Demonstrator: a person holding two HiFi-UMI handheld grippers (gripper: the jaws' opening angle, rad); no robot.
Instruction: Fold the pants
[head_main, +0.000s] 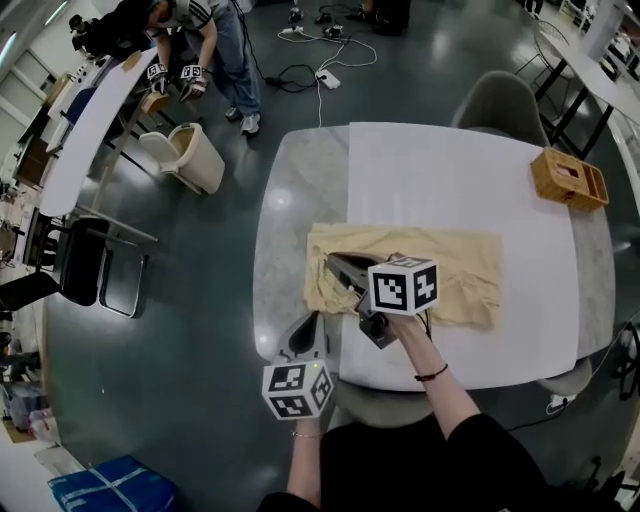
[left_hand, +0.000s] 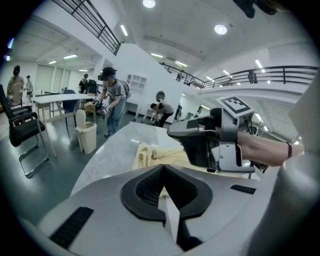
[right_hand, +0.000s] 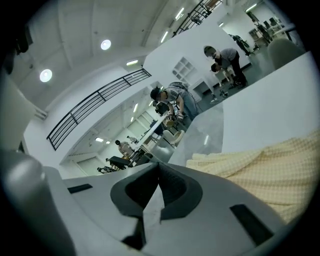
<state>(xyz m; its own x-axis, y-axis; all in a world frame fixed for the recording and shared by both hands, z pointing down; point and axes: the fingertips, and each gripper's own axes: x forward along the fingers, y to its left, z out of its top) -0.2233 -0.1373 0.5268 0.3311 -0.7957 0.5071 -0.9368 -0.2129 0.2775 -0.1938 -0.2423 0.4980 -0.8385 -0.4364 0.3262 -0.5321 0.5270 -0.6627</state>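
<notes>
Both of my grey two-jaw tongs had their jaws pressed together with nothing between them, the left tongs (head_main: 306, 334) at the table's near left corner and the right tongs (head_main: 343, 270) over the left part of the cloth. One pair of pale yellow, fine-checked cloth pants (head_main: 452, 266) lay folded into a flat oblong on the white-and-grey table (head_main: 450, 170), its long axis running left to right across my view. Its left end was rumpled, and I could not tell which end was the waist.

floor (head_main: 200, 330): dark, glossy | waste bin (head_main: 190, 158): beige | chair (head_main: 500, 100): grey
</notes>
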